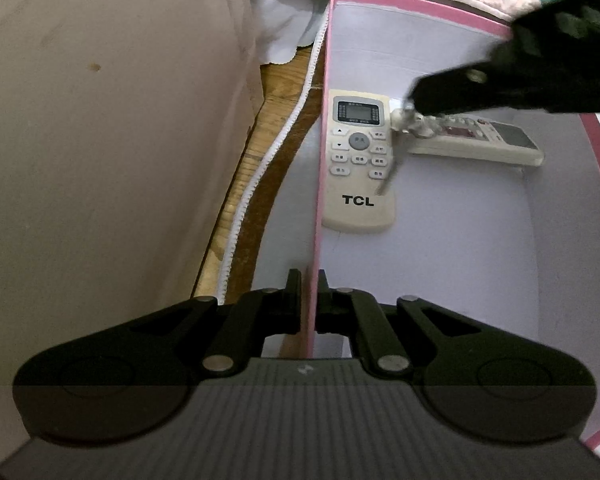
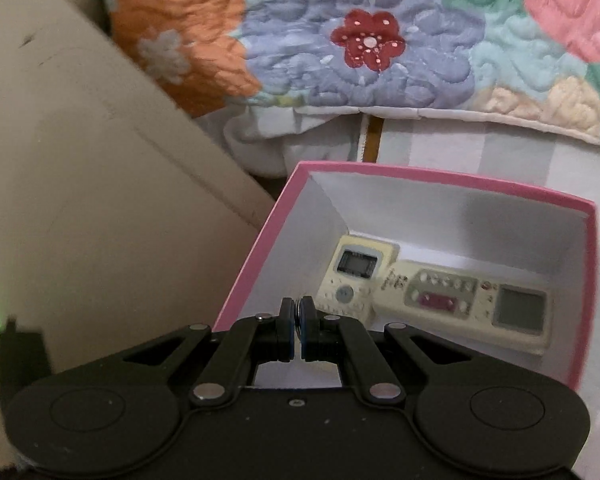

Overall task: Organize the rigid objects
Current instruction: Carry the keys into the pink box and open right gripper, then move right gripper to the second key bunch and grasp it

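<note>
**Drop the keys into the pink box**

The pink box (image 2: pixel 452 184) sits by the flowery quilt (image 2: pixel 360 40). The left gripper (image 1: pixel 309 296) pinches the box wall tight to steady it. Inside lie the TCL remote (image 1: pixel 358 160) and a second remote (image 2: pixel 472 304). The right gripper (image 2: pixel 297 320) is squeezed shut on a bunch of keys (image 1: pixel 410 118) hanging just above the remotes. Lower gently, then let go.

dim indoor light, soft shadows beyond the jaws. fisheye bending at all edges. motion blur beyond the right jaws; a darker band below the left jaws.
</note>
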`<state>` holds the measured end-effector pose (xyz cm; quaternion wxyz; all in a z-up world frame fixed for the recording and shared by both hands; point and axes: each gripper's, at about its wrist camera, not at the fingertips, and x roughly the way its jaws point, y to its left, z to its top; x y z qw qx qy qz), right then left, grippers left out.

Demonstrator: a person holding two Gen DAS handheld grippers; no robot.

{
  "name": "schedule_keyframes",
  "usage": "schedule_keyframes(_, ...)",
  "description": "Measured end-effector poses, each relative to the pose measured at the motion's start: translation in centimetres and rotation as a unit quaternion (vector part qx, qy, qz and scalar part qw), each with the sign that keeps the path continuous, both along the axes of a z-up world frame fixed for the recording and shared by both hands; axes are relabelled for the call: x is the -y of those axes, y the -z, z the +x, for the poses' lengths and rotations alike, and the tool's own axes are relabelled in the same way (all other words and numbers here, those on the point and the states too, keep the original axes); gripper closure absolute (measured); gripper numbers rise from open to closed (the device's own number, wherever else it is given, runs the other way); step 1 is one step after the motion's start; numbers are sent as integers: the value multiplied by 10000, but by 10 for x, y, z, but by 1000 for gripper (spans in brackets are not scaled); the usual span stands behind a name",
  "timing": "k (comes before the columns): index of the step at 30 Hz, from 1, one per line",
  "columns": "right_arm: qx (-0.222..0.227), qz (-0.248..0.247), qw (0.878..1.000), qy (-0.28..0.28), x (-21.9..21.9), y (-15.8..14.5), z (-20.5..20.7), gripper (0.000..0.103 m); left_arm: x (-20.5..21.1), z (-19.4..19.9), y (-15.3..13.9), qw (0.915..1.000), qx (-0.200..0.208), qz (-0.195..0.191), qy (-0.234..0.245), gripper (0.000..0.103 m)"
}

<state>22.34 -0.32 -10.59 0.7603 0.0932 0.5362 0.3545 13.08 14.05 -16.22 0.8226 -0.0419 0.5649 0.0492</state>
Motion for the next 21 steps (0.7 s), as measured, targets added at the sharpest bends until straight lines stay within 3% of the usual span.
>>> schedule_keyframes(5,36,-415,9987,309,-3,1,8,91,3,1,3,10000,-54,23,68,98)
schedule_keyframes(8,59,-395,9988,293,9,-8,3,85,2,1,3,9999,-104,-22,57,97)
schedule_keyframes(21,256,-874,9956,206,90,-64,-57,70,-1,1,-2,10000,-64,-6,28,97)
